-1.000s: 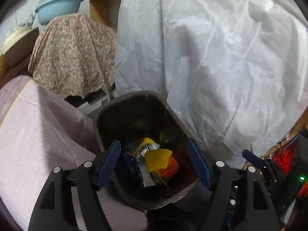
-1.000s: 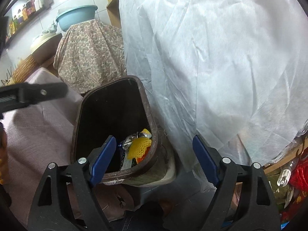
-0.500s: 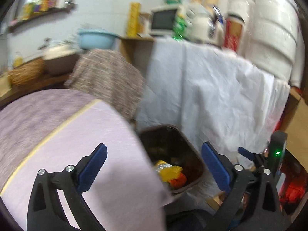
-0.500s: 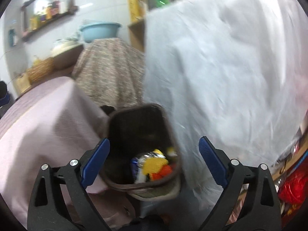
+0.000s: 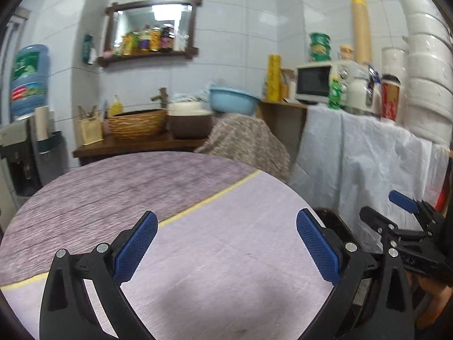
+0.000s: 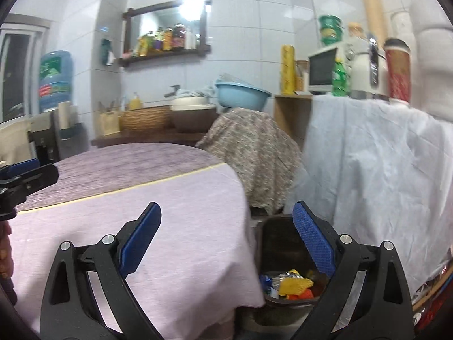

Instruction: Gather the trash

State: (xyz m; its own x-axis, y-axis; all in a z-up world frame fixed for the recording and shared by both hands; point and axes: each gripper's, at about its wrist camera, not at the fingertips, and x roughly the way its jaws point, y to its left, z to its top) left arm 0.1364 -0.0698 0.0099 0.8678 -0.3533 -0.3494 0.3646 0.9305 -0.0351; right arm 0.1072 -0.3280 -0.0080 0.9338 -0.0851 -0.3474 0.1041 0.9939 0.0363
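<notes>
Where bin filled view, tongs over table

My feeds are evenly lit by cool indoor light. A ceiling lamp reflected in the mirror flares to a white blotch on the right wrist view. Both views are softly smeared, the tiled wall and shelf bottles worst. Fisheye bending curves the wall lines, and black corners ring each frame. A faint shadow lies on the worktop.
</notes>
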